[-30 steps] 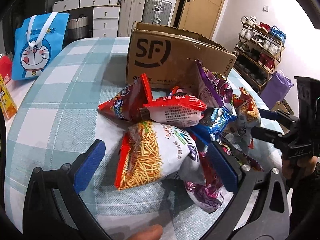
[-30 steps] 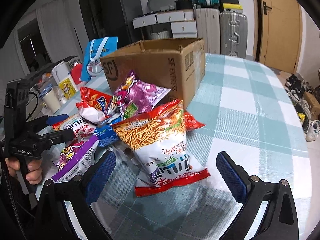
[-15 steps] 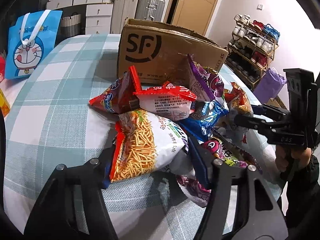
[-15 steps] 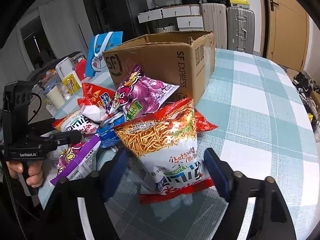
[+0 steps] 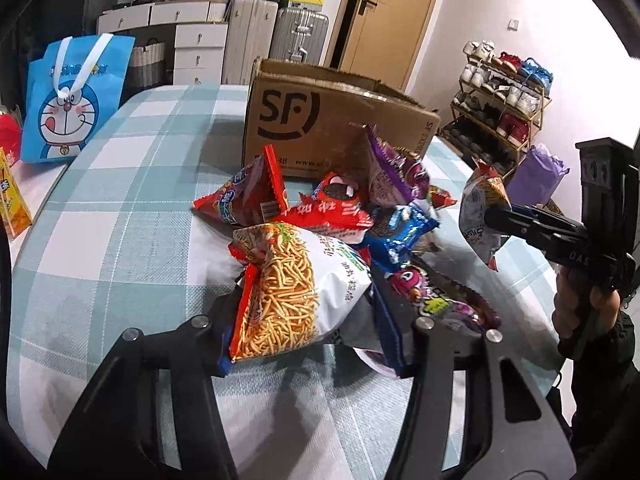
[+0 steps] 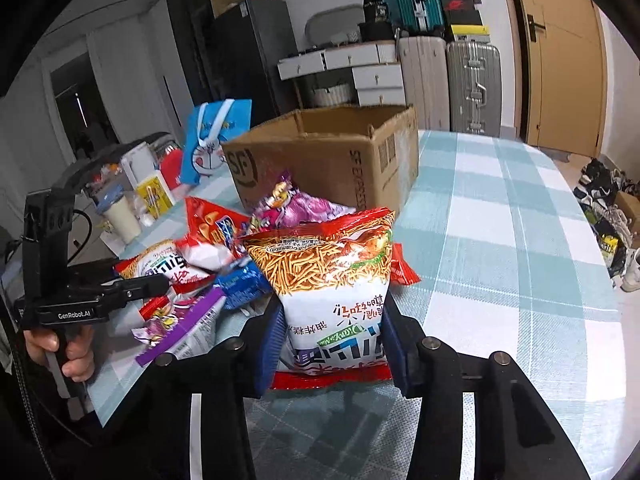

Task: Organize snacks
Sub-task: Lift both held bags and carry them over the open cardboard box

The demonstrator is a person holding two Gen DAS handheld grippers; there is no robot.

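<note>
A pile of snack bags lies in front of an open SF cardboard box [image 5: 332, 136] [image 6: 332, 160] on the checked table. My left gripper [image 5: 308, 328] is shut on a white noodle-snack bag [image 5: 296, 284], lifted a little off the pile. My right gripper [image 6: 332, 344] is shut on a second noodle-snack bag [image 6: 332, 280] and holds it upright above the table. That bag also shows in the left wrist view [image 5: 480, 216], hanging from the right gripper's fingers [image 5: 520, 220]. The left gripper also shows in the right wrist view [image 6: 160, 280].
Red [image 5: 244, 196], purple [image 5: 392, 168] and blue [image 5: 400, 232] snack bags stay in the pile. A blue Doraemon bag [image 5: 76, 100] stands at the far left. Yellow cartons and cups [image 6: 148, 196] sit at the left edge. Suitcases, drawers and a shoe rack [image 5: 504, 108] stand beyond.
Both grippers have closed, each on a noodle-snack bag, and have lifted the bags off the pile. The right gripper's bag now stands upright.
</note>
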